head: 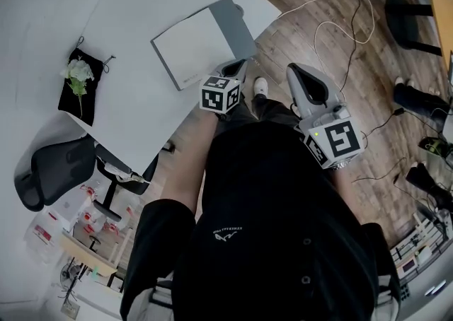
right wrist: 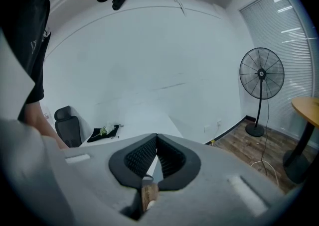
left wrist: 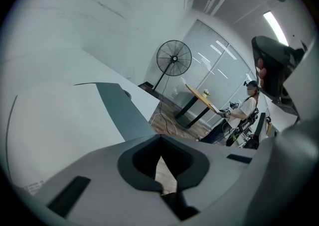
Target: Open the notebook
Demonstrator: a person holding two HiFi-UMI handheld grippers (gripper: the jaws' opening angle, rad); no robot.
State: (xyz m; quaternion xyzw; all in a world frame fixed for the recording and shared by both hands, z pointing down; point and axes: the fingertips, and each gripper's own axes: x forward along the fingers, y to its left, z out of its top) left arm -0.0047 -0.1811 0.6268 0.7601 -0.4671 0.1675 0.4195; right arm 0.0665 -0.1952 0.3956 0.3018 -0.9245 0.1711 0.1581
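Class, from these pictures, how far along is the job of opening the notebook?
Done: nothing; the notebook lies closed on the table. In hand: the left gripper is by its near corner, shut and empty; the right gripper is beyond the table's edge, also shut and empty. Left: catch the cover and lift it open.

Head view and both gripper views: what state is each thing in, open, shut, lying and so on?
Notebook: closed, flat on the table.
Left gripper: jaws shut, empty.
Right gripper: jaws shut, empty.
Black pouch: lying flat, white flower on it.
Fan: upright; running or not, cannot tell.
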